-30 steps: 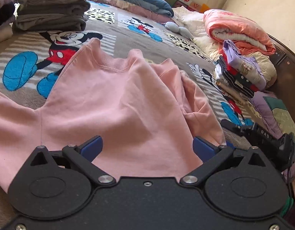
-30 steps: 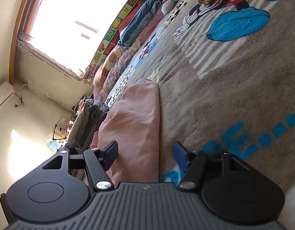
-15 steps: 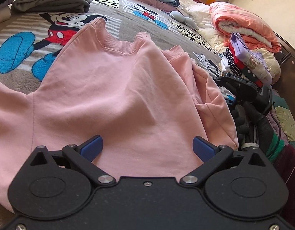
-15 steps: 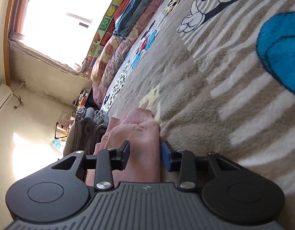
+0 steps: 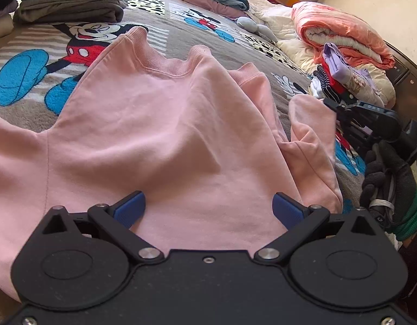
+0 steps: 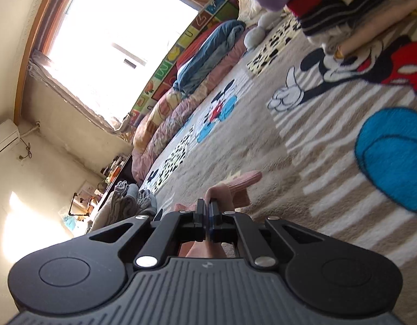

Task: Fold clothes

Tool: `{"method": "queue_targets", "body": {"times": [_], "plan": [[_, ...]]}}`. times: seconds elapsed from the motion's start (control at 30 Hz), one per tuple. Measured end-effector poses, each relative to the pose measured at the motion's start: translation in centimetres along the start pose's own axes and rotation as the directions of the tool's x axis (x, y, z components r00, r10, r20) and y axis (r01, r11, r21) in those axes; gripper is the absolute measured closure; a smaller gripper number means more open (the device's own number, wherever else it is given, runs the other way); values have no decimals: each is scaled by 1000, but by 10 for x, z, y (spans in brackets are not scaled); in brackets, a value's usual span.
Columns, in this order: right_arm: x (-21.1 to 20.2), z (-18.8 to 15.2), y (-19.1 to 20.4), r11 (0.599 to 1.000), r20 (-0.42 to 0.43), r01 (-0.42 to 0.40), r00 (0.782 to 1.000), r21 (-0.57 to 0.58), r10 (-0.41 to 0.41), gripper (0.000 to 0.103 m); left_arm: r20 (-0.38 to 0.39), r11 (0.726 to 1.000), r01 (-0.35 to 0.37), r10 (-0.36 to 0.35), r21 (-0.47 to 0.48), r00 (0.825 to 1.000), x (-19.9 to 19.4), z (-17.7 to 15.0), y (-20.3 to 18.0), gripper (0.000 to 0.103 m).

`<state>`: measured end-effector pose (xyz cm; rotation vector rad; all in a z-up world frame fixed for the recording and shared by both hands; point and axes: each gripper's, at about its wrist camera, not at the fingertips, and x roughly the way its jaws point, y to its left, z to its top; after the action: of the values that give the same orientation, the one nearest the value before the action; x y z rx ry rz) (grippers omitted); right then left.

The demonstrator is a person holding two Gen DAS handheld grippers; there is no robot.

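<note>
1. Left wrist view: a pink sweatshirt (image 5: 159,135) of soft, matte knit is lying spread on a fleecy cartoon-print blanket (image 5: 24,81) covering the bed, its ribbed neckband curving at the far end.
2. The left tongs (image 5: 207,208) are standing wide, blue ridged pads (image 5: 129,208) apart over the sweatshirt's lower body, gripping nothing.
3. On the right side of this view, the sweatshirt's sleeve (image 5: 311,124) is rising off the blanket in a rumpled fold, pinched at its edge by the right tongs (image 5: 330,104), which a black-gloved hand (image 5: 384,173) is carrying.
4. Right wrist view: the right tongs (image 6: 208,211) have just been closing and are now pressed narrow on a thin layer of pink fabric, the ribbed cuff (image 6: 243,182) poking out beyond the fingertips.
5. The blanket (image 6: 316,162) under it is looking plush, striped beige and white with a blue rounded patch.
6. A stack of folded grey garments (image 5: 70,0) is sitting at the far left of the bed; a rolled, puffy orange quilt (image 5: 341,35) and a loose heap of striped and lilac clothes (image 5: 341,81) are lying at the right.
</note>
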<state>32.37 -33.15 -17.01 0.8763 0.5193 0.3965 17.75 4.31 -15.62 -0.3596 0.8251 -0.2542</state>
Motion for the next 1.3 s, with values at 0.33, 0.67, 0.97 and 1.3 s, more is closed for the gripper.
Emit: {"method": "queue_targets", "body": {"times": [0.33,0.67,0.97,1.3], "plan": [[-108,12,1,995,199,100,976,-17,-94,98,4,999,-19,19,30,1000,-2,-4,-3,2],[-170,-4,-53,965,248,241,933,101,-259,99,11,990,-78,77,120,997,3,-12,-13,2],[-181,-17,-81,944,225,274,923,185,-312,75,67,980,-101,91,174,994,-12,-17,-25,2],[-160,-4,-104,913,158,197,951,356,-267,54,-47,863,255,-262,436,964,-15,-51,-92,4]]}}
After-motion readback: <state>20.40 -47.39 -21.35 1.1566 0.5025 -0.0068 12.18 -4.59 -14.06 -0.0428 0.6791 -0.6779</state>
